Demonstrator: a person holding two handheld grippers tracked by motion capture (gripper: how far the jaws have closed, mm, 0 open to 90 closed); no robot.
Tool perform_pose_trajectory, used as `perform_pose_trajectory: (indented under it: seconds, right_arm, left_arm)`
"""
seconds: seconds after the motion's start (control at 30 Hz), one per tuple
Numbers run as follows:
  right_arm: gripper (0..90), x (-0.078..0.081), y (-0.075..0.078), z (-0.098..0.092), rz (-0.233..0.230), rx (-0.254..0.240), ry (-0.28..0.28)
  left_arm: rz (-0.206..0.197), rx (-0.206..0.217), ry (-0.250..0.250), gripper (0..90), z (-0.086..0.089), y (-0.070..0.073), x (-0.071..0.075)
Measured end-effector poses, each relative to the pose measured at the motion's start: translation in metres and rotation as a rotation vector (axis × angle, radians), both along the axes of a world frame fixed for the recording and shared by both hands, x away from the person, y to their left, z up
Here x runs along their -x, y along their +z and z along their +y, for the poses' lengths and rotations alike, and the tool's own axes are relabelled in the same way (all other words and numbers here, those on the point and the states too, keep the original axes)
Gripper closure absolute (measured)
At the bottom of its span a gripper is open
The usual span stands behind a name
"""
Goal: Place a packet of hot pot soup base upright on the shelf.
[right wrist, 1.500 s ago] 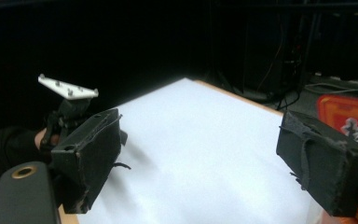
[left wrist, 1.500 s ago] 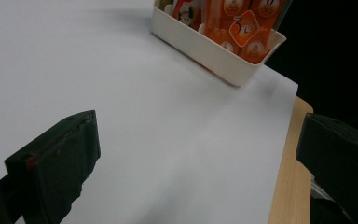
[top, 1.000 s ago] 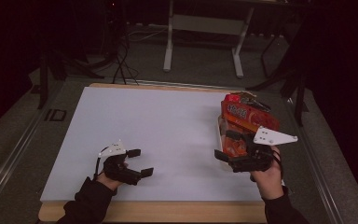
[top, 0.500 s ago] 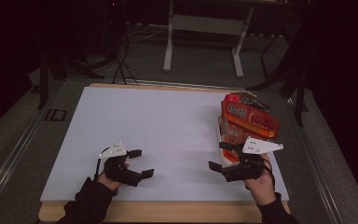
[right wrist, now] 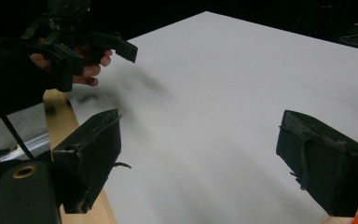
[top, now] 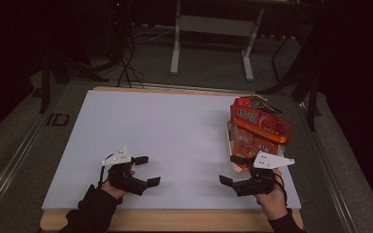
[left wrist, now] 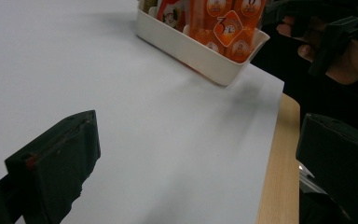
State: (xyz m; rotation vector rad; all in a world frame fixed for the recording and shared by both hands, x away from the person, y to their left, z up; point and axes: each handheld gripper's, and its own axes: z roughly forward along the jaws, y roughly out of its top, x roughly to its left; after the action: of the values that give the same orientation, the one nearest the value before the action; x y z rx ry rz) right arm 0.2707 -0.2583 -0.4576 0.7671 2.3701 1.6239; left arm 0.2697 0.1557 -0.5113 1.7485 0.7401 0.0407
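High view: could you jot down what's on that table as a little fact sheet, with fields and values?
surface: white sheet on a wooden table
container: white tray at the right side, packed with orange snack packets
left gripper: near the front edge, jaws apart, holding nothing
right gripper: just in front of the tray, jaws apart, holding nothing
contact: neither gripper touches the tray
hands: one behind each gripper, in dark sleeves
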Motion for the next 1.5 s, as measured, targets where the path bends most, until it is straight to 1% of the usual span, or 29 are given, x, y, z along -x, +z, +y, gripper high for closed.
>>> perform_pose_trajectory:
  seconds: [0.07,0.17,0.2,0.37,0.43,0.47,0.5,0.57,0.63,0.77,0.8,0.93,1.03,1.27,1.5]
  right_arm:
    - [13.7,0.001,-0.002,-0.001,0.008,0.007,-0.002]
    - [13.7,0.003,-0.003,-0.002,0.003,0.010,-0.001]
    - [13.7,0.003,-0.004,-0.003,0.004,0.013,-0.005]
    - [14.0,0.004,-0.008,-0.007,0.008,0.035,-0.018]
    - [14.0,0.004,-0.010,-0.007,-0.003,0.055,-0.022]
    - [14.1,0.004,-0.010,-0.007,-0.004,0.070,-0.025]
    - [14.0,0.003,-0.011,-0.007,-0.004,0.074,-0.027]
    - [14.0,0.003,-0.011,-0.006,-0.007,0.075,-0.026]
    - [14.0,0.004,-0.011,-0.006,-0.015,0.082,-0.026]
    - [14.0,0.005,-0.010,-0.006,-0.022,0.071,-0.022]
    - [13.9,0.005,-0.009,-0.006,-0.024,0.062,-0.022]
    - [13.9,0.005,-0.009,-0.007,-0.029,0.055,-0.025]
    - [13.9,0.005,-0.009,-0.008,-0.027,0.040,-0.026]
    - [14.0,0.004,-0.009,-0.006,-0.031,0.052,-0.018]
    - [13.9,0.005,-0.009,-0.007,-0.036,0.047,-0.018]
  left_arm:
    - [-0.001,0.005,-0.006,0.1,0.000,0.000,0.000]
    - [-0.005,0.004,-0.007,0.1,0.000,0.000,0.000]
    - [-0.002,0.010,-0.009,0.1,0.000,0.000,0.001]
    - [-0.005,0.007,-0.011,0.1,0.000,-0.001,0.001]
    - [-0.002,0.006,-0.012,0.1,0.000,-0.001,0.001]
    - [-0.003,0.007,-0.013,0.1,0.000,-0.002,0.001]
    - [-0.004,0.007,-0.015,0.1,-0.001,-0.002,0.001]
    - [-0.024,0.004,-0.016,0.1,-0.001,-0.003,0.002]
    - [-0.033,-0.004,-0.018,0.1,-0.003,-0.003,0.003]
    - [-0.037,-0.013,-0.026,0.1,-0.004,-0.003,0.004]
    - [-0.037,-0.012,-0.028,0.1,-0.004,-0.003,0.004]
    - [-0.036,-0.012,-0.028,0.1,-0.004,-0.003,0.004]
    - [-0.034,-0.016,-0.027,0.1,-0.005,-0.004,0.004]
    - [-0.040,-0.025,-0.030,0.1,-0.005,-0.004,0.005]
    - [-0.044,-0.028,-0.033,0.1,-0.006,-0.004,0.005]
